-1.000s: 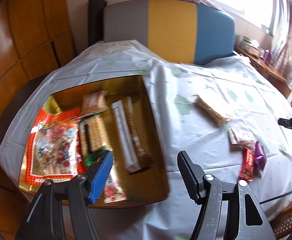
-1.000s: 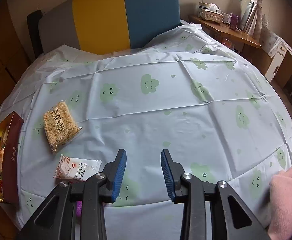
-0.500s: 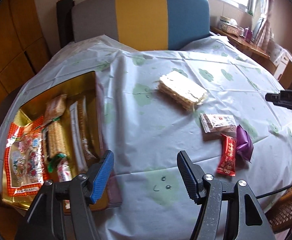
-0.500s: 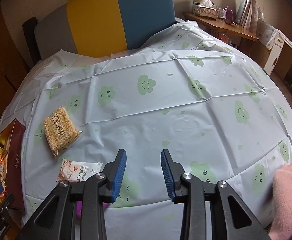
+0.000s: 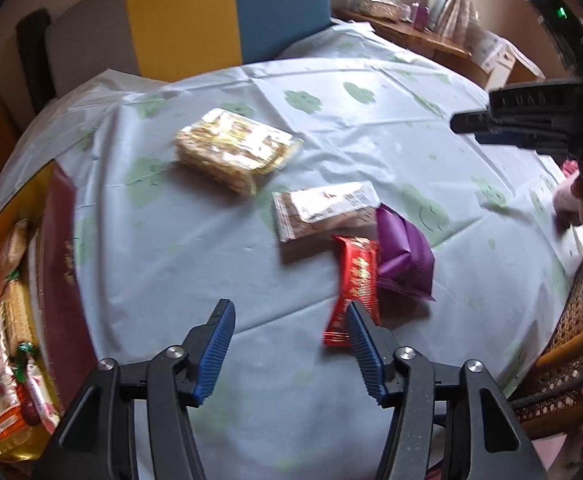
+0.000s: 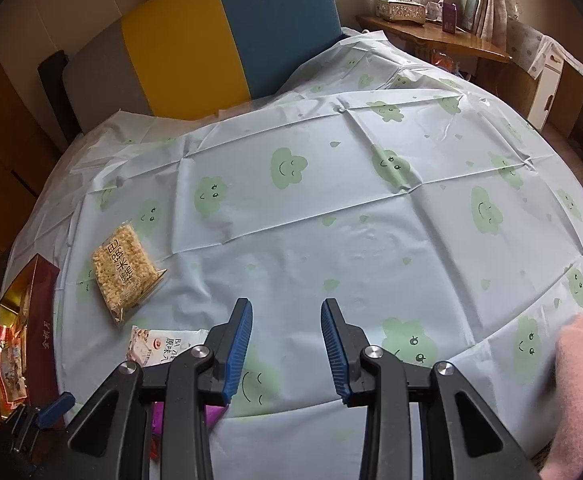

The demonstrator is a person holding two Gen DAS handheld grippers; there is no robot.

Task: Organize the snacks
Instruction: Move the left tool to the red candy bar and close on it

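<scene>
We count four loose snacks on the surface [image 5: 171,264]: rice cake [image 5: 233,150], white pack [image 5: 325,210], red bar [image 5: 355,284], purple pack [image 5: 405,252]. Our left tool [image 5: 291,350], just narrowing, gapes empty; right tool [image 6: 285,350] stands narrower, empty.

The right gripper [image 6: 285,346] sits at the bottom middle of the frame, its blue pads apart with only the tablecloth [image 6: 331,220] showing between them. At the left lies a clear bag of puffed rice [image 6: 125,270]. Below it, a white snack packet [image 6: 159,346] peeks out from behind the gripper. A dark red box [image 6: 37,320] is at the far left edge. A pink sleeve [image 6: 579,392] fills the lower right corner.
</scene>
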